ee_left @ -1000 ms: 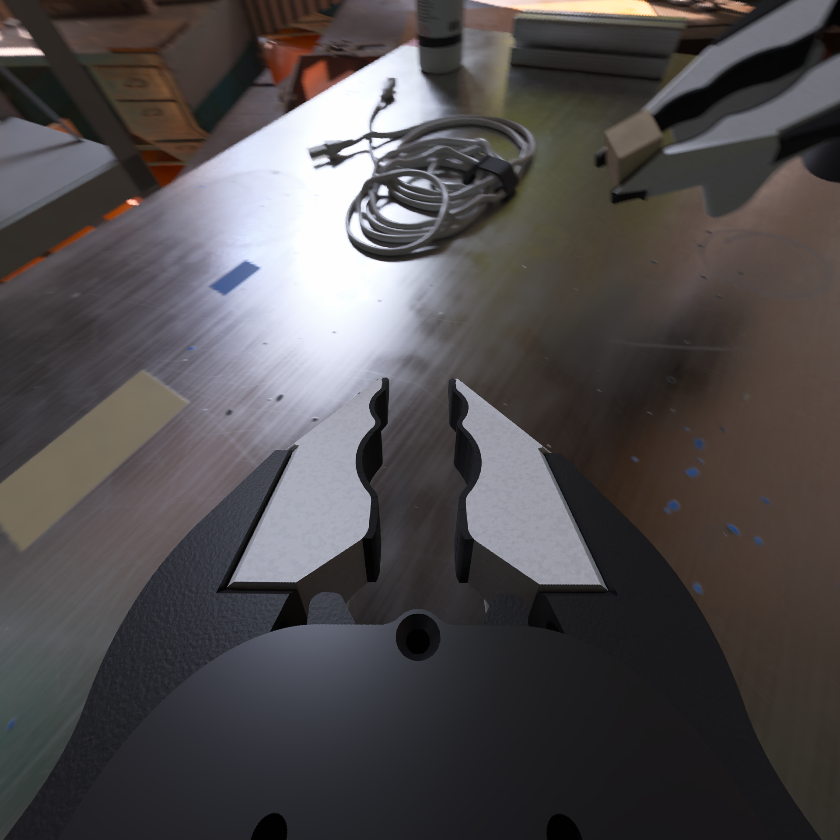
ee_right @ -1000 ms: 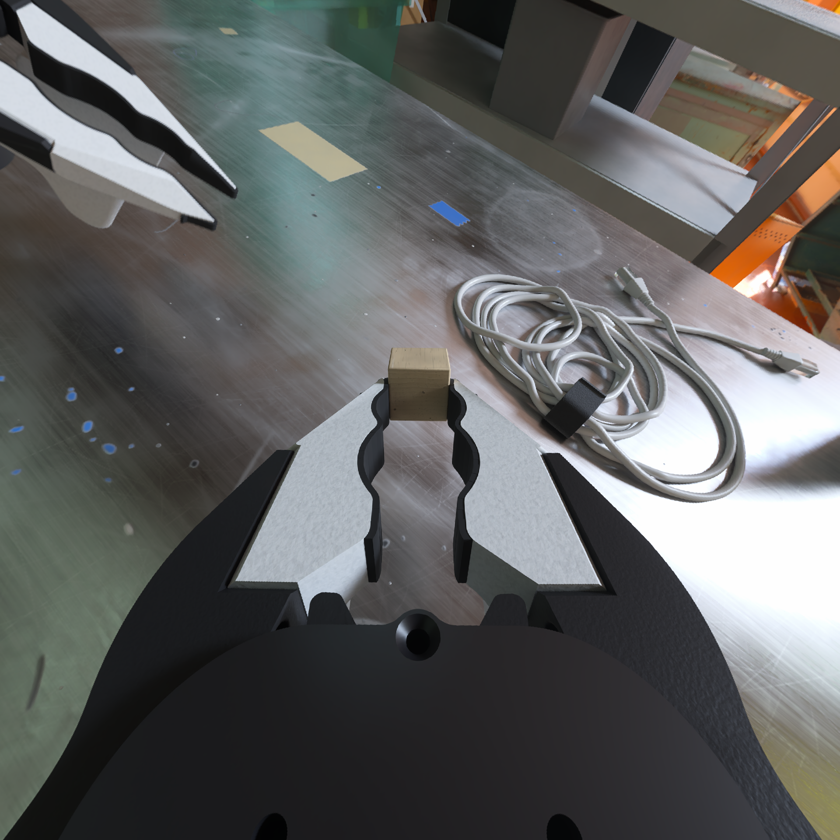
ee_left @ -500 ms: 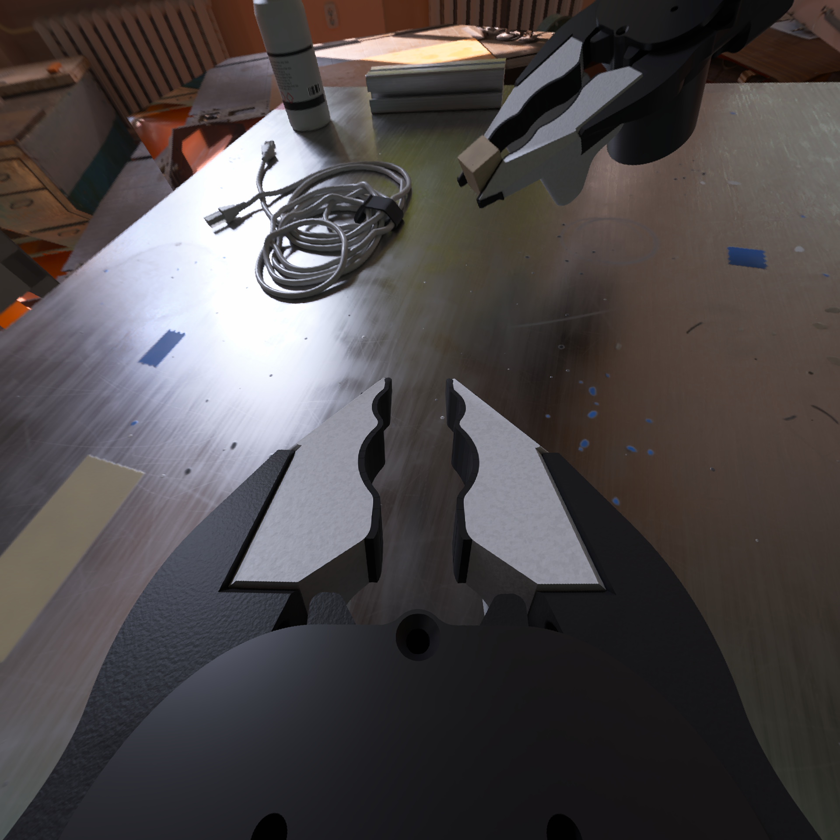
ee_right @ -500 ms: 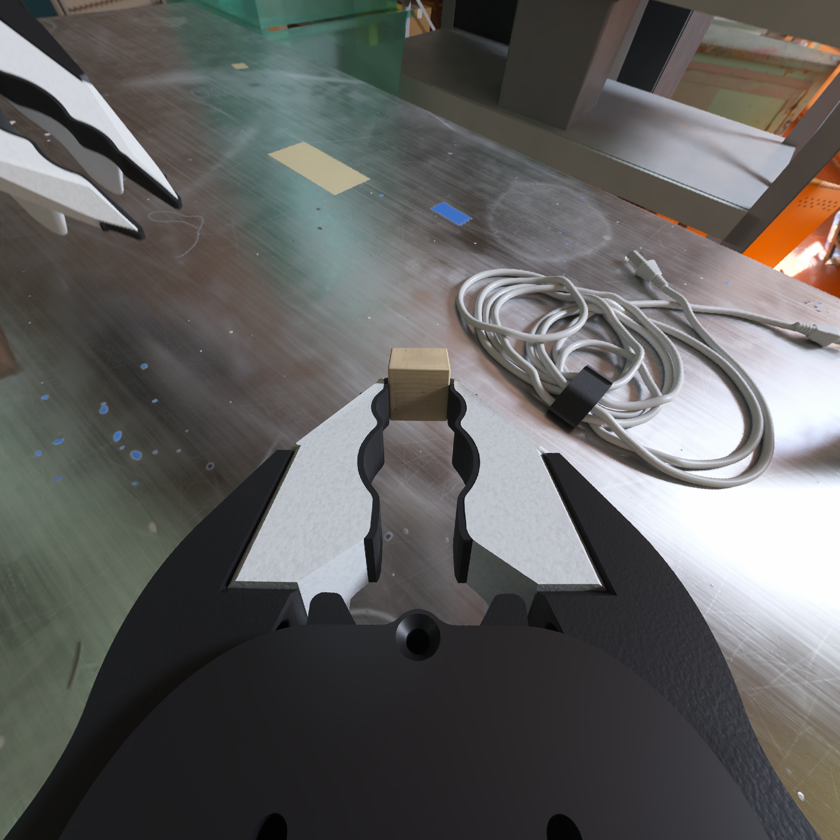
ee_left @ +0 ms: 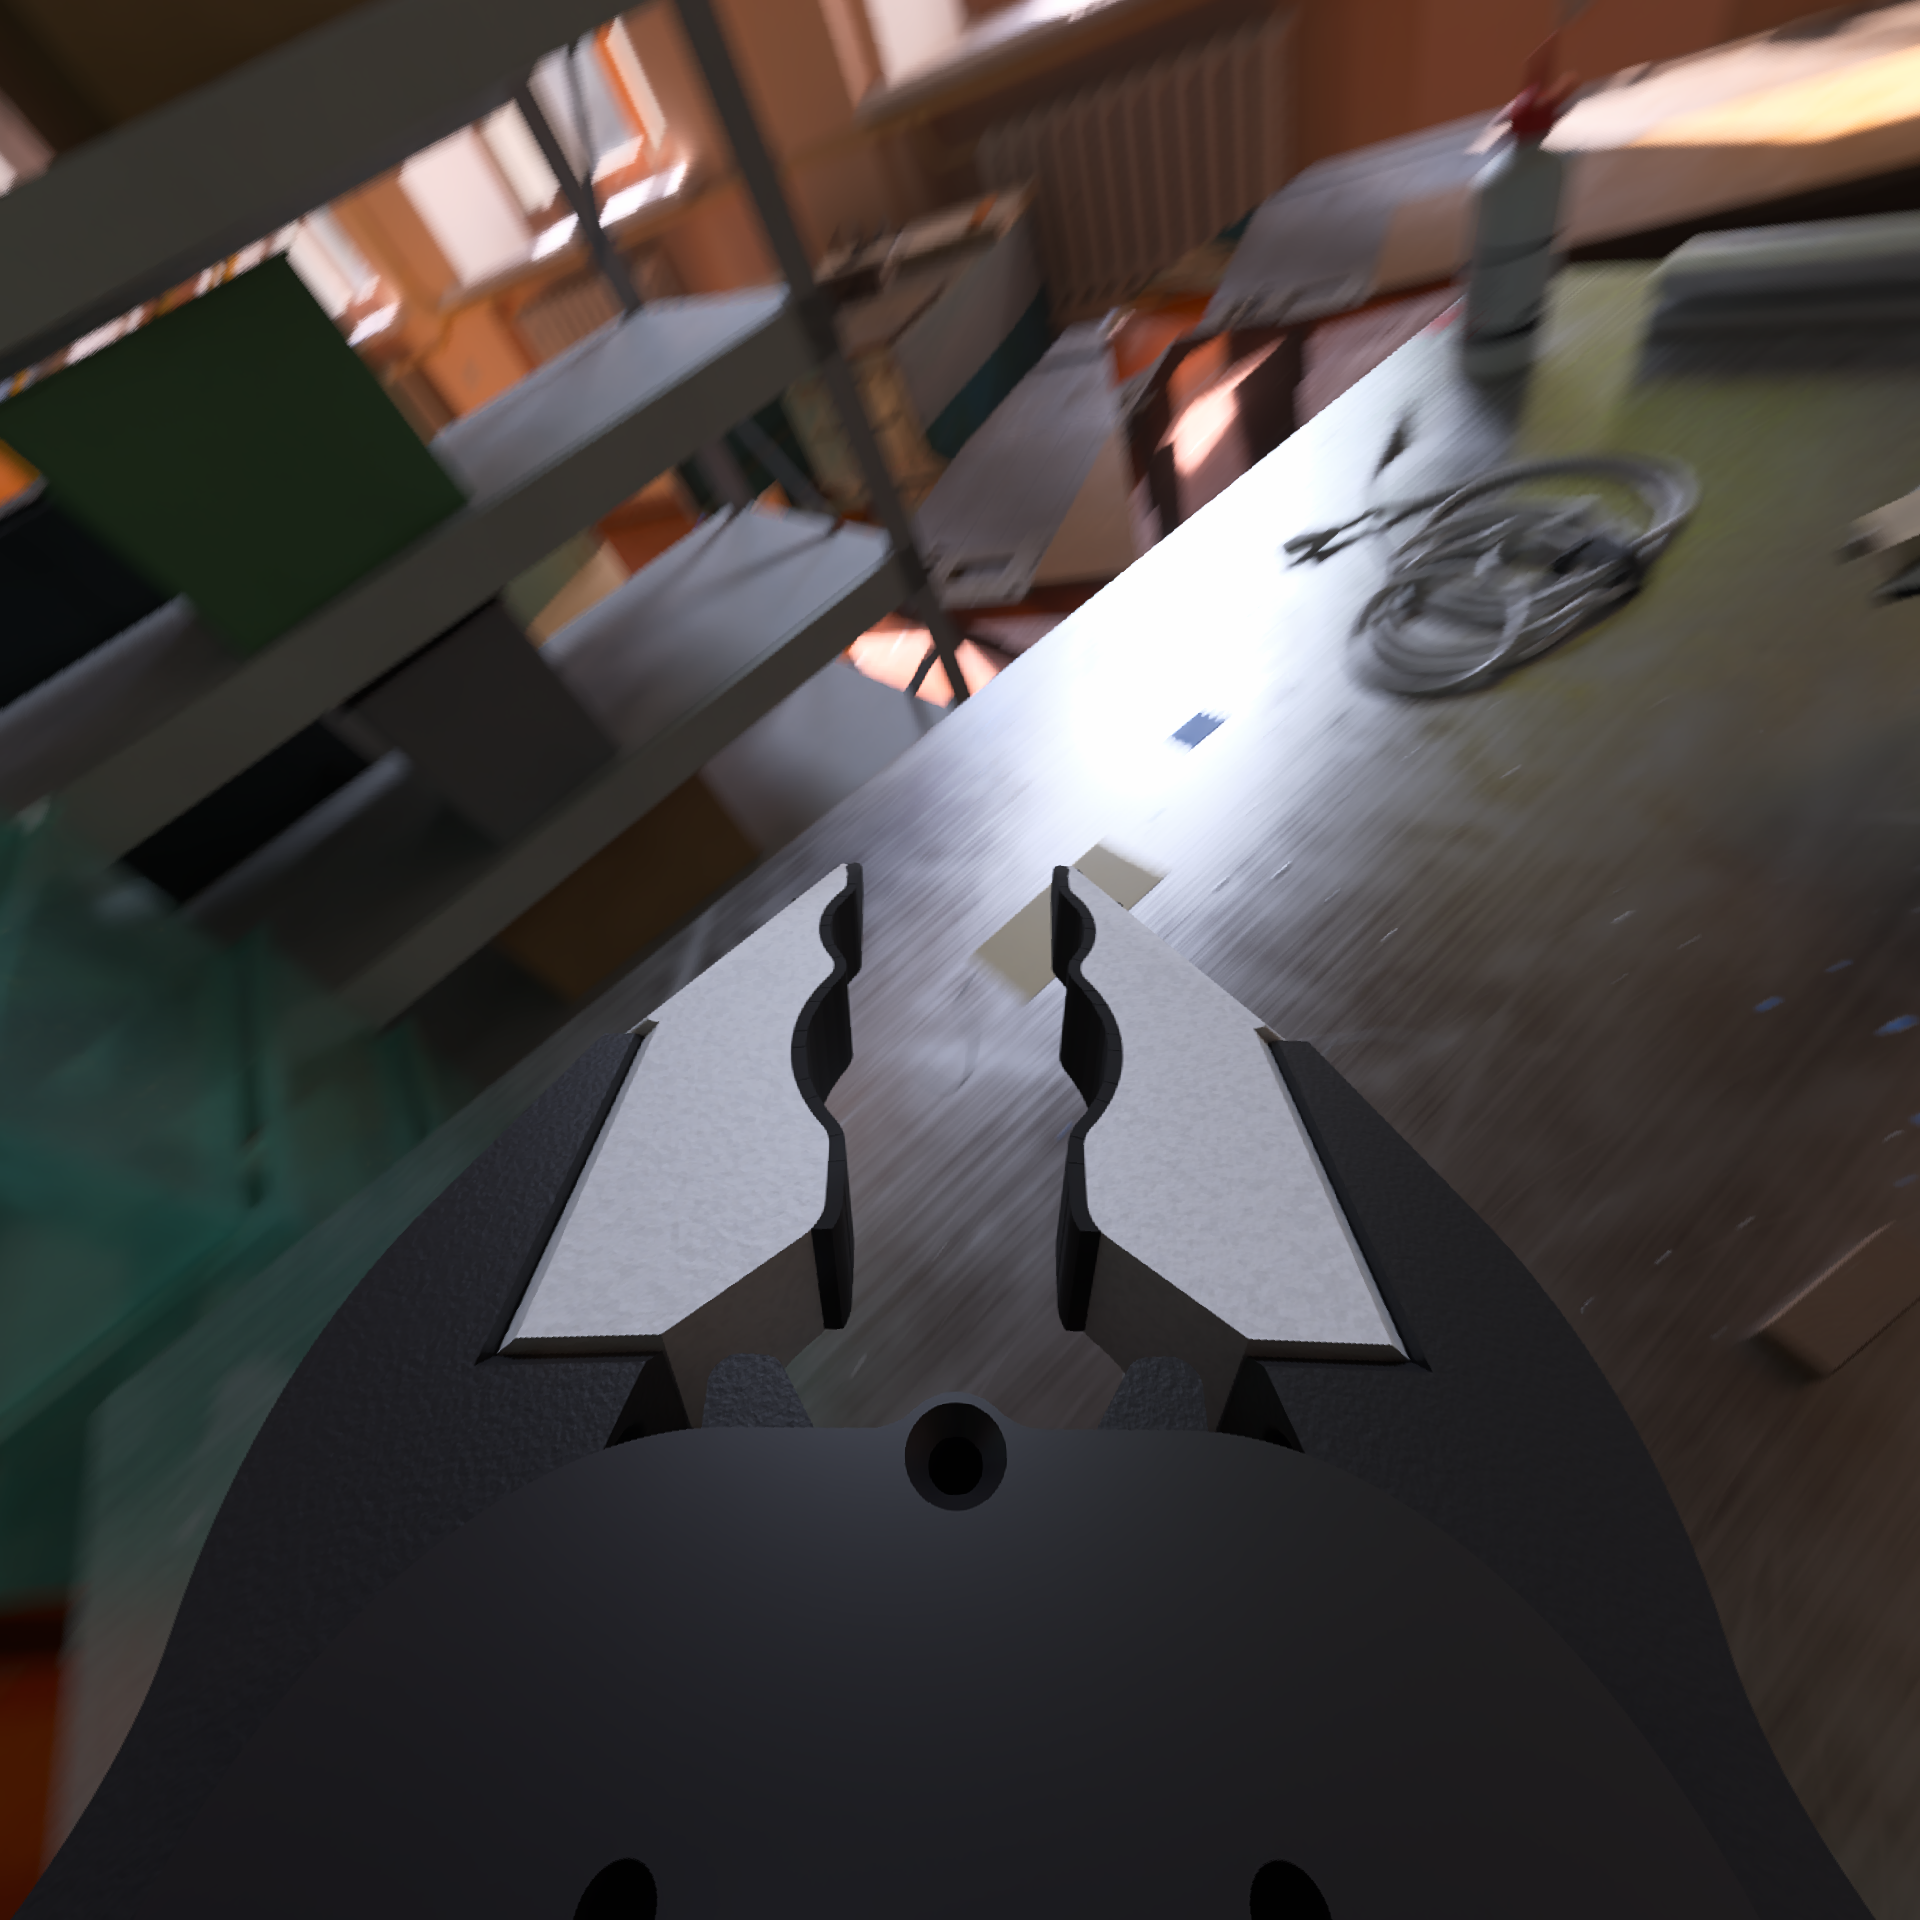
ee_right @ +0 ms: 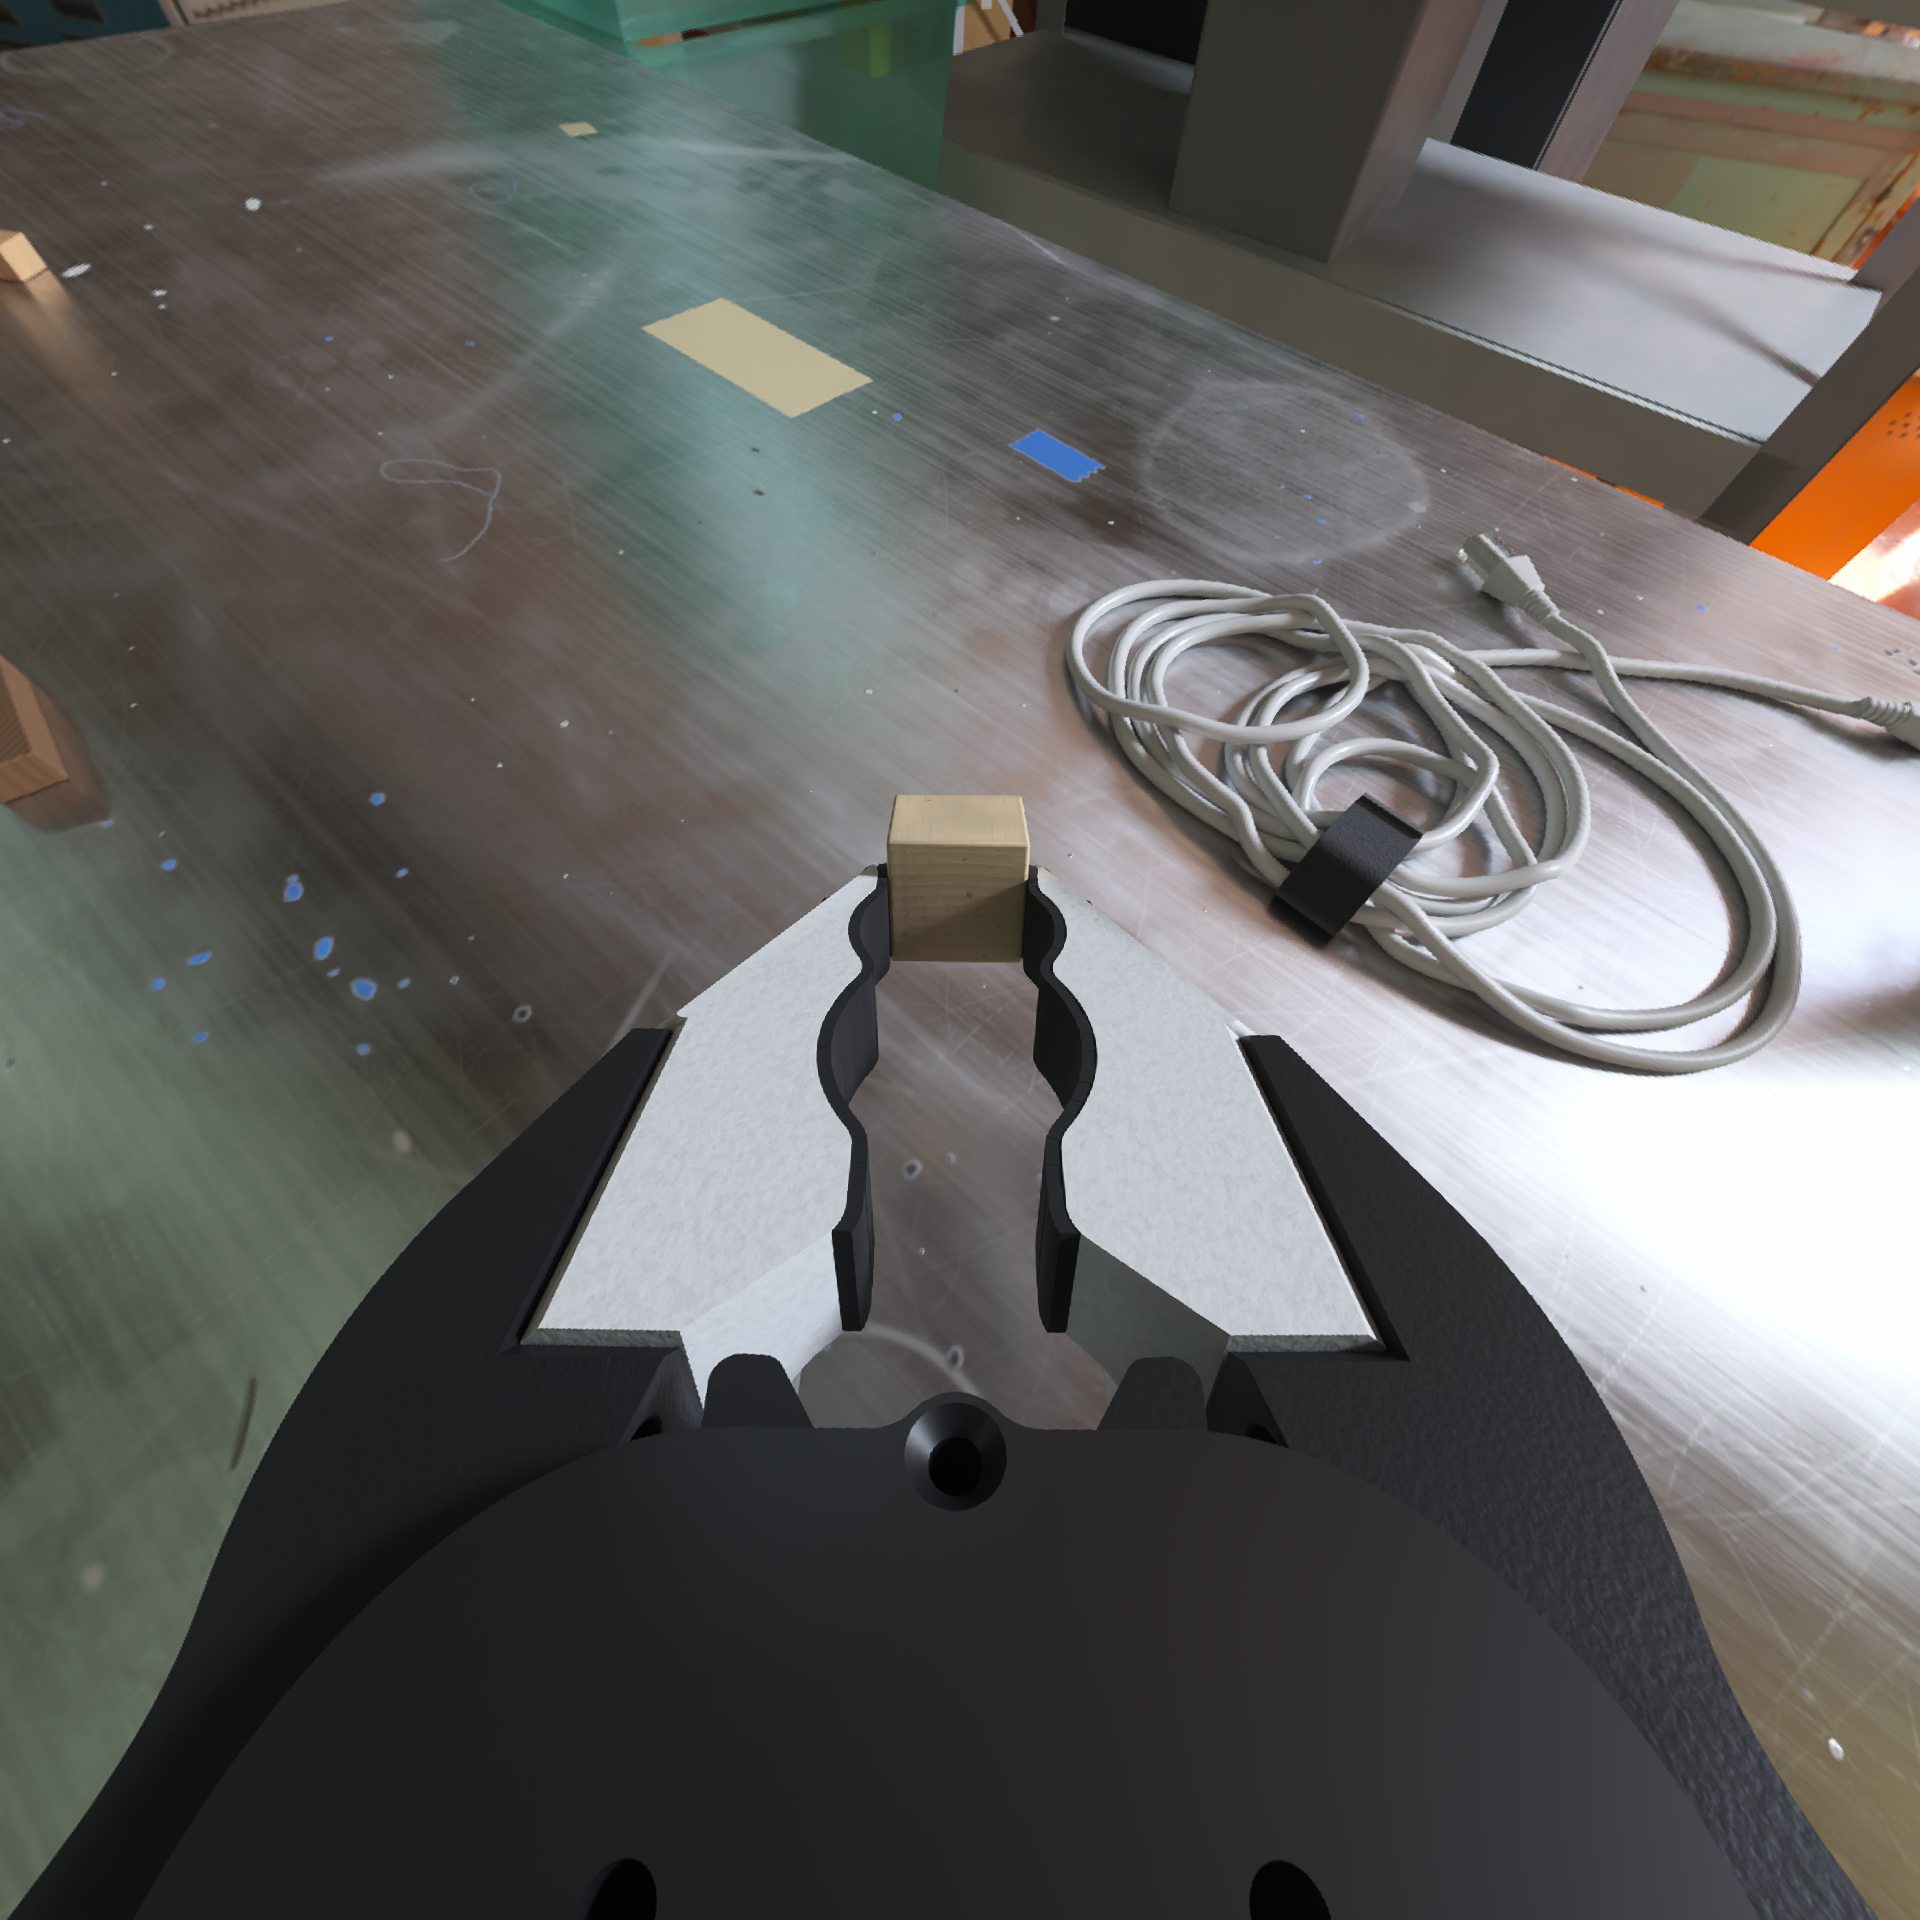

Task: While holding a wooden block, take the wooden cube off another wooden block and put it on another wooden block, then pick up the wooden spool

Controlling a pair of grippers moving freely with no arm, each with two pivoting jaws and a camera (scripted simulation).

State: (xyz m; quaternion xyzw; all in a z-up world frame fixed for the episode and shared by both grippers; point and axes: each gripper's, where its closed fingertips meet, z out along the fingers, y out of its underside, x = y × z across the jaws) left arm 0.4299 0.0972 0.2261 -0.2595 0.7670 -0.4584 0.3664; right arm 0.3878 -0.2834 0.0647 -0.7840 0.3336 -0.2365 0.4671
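Observation:
My right gripper (ee_right: 956, 909) is shut on a small pale wooden cube (ee_right: 956, 868), pinched at the fingertips and held above the metal table (ee_right: 623, 675). A wooden block (ee_right: 26, 748) shows partly at the left edge of the right wrist view, and another small wooden piece (ee_right: 21, 255) lies farther back. My left gripper (ee_left: 956, 894) is open and empty, held over the table near its edge; this view is blurred. A wooden block (ee_left: 1839, 1309) lies at the right edge of the left wrist view. No spool is in view.
A coiled grey power cable (ee_right: 1434, 810) lies right of the cube and also shows in the left wrist view (ee_left: 1527, 571). Beige tape (ee_right: 756, 356) and blue tape (ee_right: 1055, 455) are stuck flat on the table. Grey shelving (ee_left: 623, 436) stands beyond the table edge. A white bottle (ee_left: 1512, 260) stands far back.
My left gripper has swung left toward the shelving, dropped out of the right wrist view, and its jaws stand a little wider. My right gripper still holds the cube.

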